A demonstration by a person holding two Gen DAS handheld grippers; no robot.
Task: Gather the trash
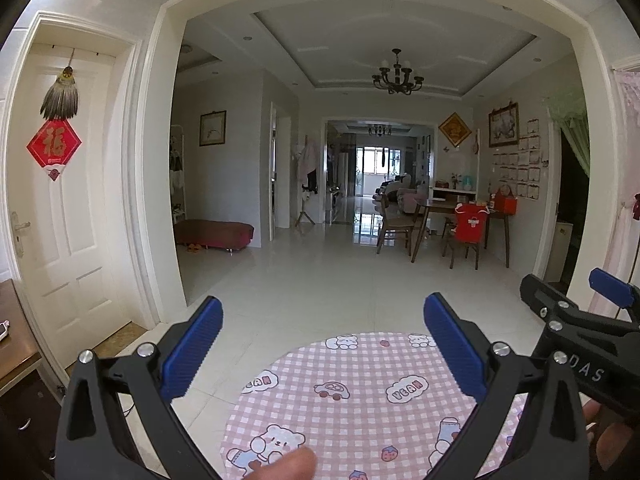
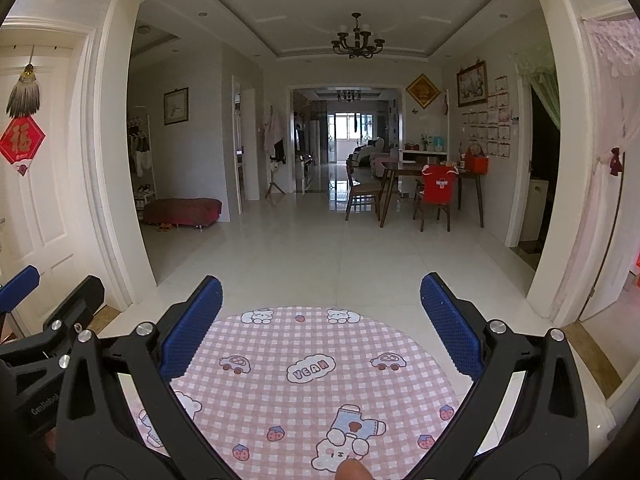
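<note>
No trash shows in either view. My left gripper (image 1: pixel 323 344) is open and empty, its blue pads spread wide above a round table with a pink checked cloth (image 1: pixel 360 396). My right gripper (image 2: pixel 321 328) is open and empty too, held over the same table (image 2: pixel 312 376). The right gripper also shows at the right edge of the left wrist view (image 1: pixel 576 312), and the left gripper at the left edge of the right wrist view (image 2: pixel 48 320). Both are held level, side by side, facing a long room.
A white tiled floor (image 2: pixel 320 248) runs ahead. A dining table with chairs (image 2: pixel 420 188) stands at the far right, a dark red bench (image 2: pixel 182 210) at the left. A white door (image 1: pixel 60 208) is at the near left, a curtained doorway (image 2: pixel 600 160) at the right.
</note>
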